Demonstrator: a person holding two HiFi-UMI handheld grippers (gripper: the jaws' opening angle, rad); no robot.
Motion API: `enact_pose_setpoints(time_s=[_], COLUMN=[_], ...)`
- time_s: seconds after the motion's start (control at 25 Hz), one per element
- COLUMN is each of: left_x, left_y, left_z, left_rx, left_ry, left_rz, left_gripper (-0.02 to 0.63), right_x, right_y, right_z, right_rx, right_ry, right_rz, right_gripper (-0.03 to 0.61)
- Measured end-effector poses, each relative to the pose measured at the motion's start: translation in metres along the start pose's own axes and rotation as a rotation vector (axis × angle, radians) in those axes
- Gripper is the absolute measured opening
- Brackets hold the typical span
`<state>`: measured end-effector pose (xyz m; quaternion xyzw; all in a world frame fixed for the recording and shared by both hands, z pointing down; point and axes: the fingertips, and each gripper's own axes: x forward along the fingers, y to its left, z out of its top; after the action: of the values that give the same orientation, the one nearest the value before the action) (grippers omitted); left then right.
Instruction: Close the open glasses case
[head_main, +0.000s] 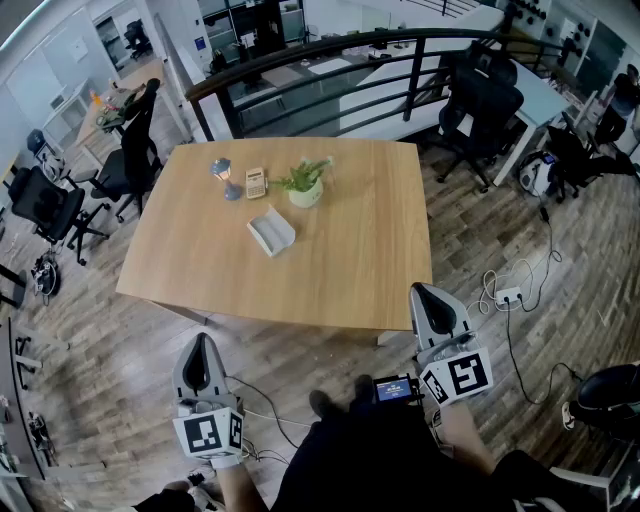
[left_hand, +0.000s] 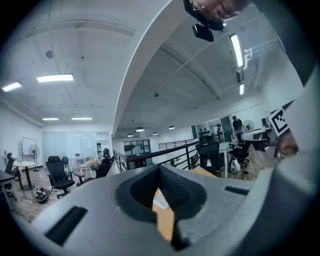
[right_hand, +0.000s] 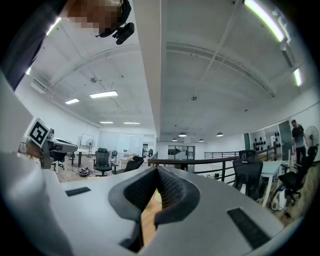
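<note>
White and hard-looking, the glasses case (head_main: 271, 231) lies open near the middle of the wooden tabletop (head_main: 360, 270), just in front of the potted plant (head_main: 306, 190) and well apart from both claws; we judge it a light, stiff shell with a smooth skin, not fragile, but likely to skate on the bare wood if shoved from one side only; nothing is stacked on it or touching it, so the approach is free from our side; it is too small in the head view to tell which edge carries the hinge, so we leave that open; left claw (head_main: 203, 348) is held level over the floor, short of the near table edge, jaws together with nothing between them; right claw (head_main: 428, 298) is also level, at the near right corner of the tabletop, jaws closed and empty too; our call is that no pinch is needed here; a closed tip can steady the base half while the other tip pushes the lid at its free long edge, away from the hinge, where leverage is best; pressing near the hinge would probably just tip or slide the whole case; a snap catch, if it has one, may want a firm last press from above; watch the plant right behind it.
</note>
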<state>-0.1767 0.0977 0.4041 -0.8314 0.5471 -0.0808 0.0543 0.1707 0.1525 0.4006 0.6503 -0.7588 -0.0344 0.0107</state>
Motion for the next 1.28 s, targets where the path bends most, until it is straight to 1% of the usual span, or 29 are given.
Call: enact_pose_setpoints(time_s=[0.28, 0.48, 0.64, 0.8, 1.16, 1.28], left_x=[0.008, 0.012, 0.015, 0.021, 0.040, 0.046], left_y=[-0.005, -0.006, -0.007, -0.011, -0.031, -0.040], left_z=[-0.002, -0.001, -0.001, 0.001, 0.026, 0.026], left_rx=[-0.001, -0.002, 0.000, 0.008, 0.068, 0.075], left_ry=[0.001, 0.012, 0.017, 0.021, 0.026, 0.027], left_rz=[-0.002, -0.002, 0.002, 0.005, 0.013, 0.019], left_gripper=[0.000, 0.000, 0.000, 0.000, 0.000, 0.000], right_x=[0.007, 0.011, 0.012, 0.012, -0.004, -0.008], right_y=[-0.004, -0.005, -0.004, -0.010, -0.047, -0.059], right_z=[-0.005, 0.001, 0.001, -0.002, -0.021, -0.034], right_rx=[-0.002, 0.053, 0.019, 0.036, 0.138, 0.164], right_ry=[0.007, -0.028, -0.025, -0.025, -0.020, -0.014], right_rz=[0.012, 0.032, 0.054, 0.051, 0.034, 0.032], right_gripper=[0.014, 0.014, 0.014, 0.014, 0.014, 0.014])
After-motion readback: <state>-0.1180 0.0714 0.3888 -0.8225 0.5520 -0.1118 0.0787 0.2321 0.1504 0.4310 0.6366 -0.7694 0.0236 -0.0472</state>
